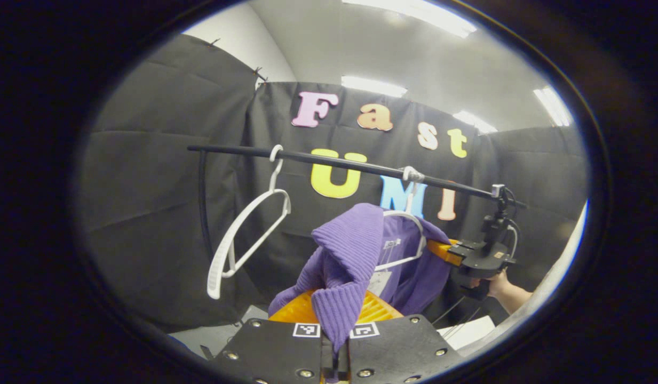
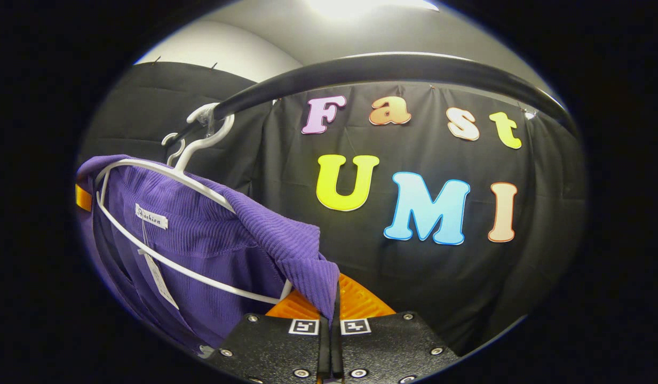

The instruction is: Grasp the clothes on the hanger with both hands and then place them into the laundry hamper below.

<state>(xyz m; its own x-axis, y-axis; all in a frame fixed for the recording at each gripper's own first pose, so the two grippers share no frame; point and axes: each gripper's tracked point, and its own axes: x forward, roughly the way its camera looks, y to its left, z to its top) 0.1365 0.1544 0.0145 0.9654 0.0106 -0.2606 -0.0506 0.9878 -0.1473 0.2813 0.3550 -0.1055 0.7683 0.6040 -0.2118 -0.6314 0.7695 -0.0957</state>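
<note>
A purple knitted garment (image 1: 355, 240) hangs on a white hanger (image 1: 409, 214) from the black rail (image 1: 350, 162). In the left gripper view my left gripper (image 1: 334, 314) is shut on a thick fold of the garment's near shoulder, and the cloth drapes over the orange fingers. Farther off, my right gripper (image 1: 434, 247) meets the garment's other shoulder, held by a hand (image 1: 502, 282). In the right gripper view my right gripper (image 2: 333, 298) is shut on the garment's (image 2: 200, 234) ribbed shoulder edge, just beside the hanger's (image 2: 190, 272) lower bar, under the rail (image 2: 393, 66).
An empty white hanger (image 1: 243, 234) hangs tilted on the rail to the left of the garment. The rail's black upright (image 1: 202, 213) stands behind it. Black cloth walls close in the back and sides. A pale surface (image 1: 467, 330) lies low on the right.
</note>
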